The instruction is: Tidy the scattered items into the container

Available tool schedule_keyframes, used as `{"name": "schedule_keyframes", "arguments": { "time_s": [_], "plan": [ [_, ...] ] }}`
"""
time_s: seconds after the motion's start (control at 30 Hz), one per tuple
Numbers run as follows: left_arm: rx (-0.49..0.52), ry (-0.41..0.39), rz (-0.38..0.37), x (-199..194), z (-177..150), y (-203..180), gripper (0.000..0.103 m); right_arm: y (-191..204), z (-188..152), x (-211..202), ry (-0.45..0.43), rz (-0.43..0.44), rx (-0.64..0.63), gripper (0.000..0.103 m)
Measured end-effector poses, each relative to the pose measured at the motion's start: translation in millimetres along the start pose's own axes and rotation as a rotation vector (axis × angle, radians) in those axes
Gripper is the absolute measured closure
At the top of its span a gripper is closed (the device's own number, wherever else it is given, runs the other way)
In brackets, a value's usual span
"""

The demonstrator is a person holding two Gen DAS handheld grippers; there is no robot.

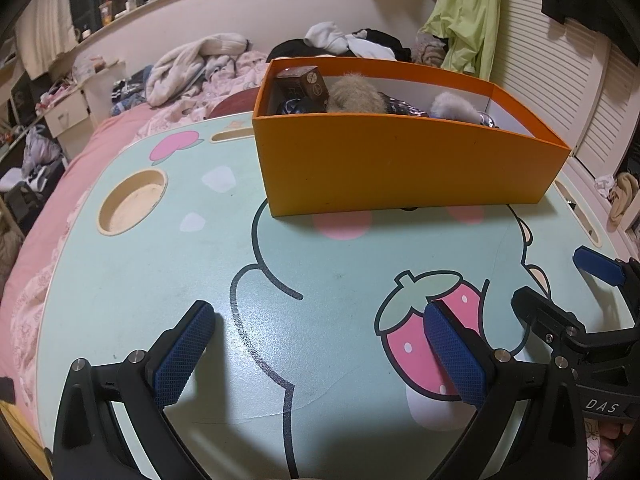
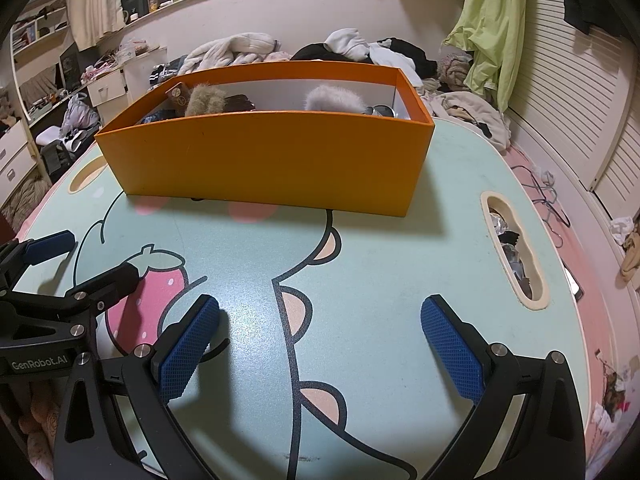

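An orange box (image 1: 400, 160) (image 2: 272, 160) stands at the far side of a mint-green lap table (image 1: 160, 280) (image 2: 380, 248). Inside it lie a small brown carton (image 1: 304, 82) (image 2: 178, 94), a tan furry piece (image 1: 356, 94) (image 2: 204, 100), a grey furry piece (image 1: 454, 106) (image 2: 334, 98), sunglasses (image 2: 382, 111) and dark items. My left gripper (image 1: 318, 320) hovers open over the table's near part, nothing between its fingers. My right gripper (image 2: 320, 312) is open and empty too, and shows beside the left one in the left wrist view (image 1: 560, 284).
The table has a round cup recess (image 1: 132, 202) at the left and a long slot (image 2: 514, 250) with small bits at the right. It rests on a pink bed (image 1: 60, 216) strewn with clothes (image 2: 360, 50). A green garment (image 2: 492, 28) hangs by louvred doors.
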State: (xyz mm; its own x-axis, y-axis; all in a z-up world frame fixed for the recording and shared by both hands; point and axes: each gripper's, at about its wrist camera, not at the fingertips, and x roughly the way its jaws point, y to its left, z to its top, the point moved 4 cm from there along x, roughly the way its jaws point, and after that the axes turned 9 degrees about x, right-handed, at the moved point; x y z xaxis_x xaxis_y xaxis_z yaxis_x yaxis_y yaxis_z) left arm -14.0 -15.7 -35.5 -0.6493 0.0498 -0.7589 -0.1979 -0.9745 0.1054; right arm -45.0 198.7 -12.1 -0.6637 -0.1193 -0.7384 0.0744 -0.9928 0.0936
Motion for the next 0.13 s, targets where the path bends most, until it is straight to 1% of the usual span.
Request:
{"name": "schedule_keyframes", "arguments": {
  "time_s": [0.13],
  "plan": [
    [0.0, -0.002, -0.001, 0.6, -0.1, 0.0, 0.0, 0.6, -0.4, 0.0, 0.0, 0.0, 0.0, 0.002]
  ]
}}
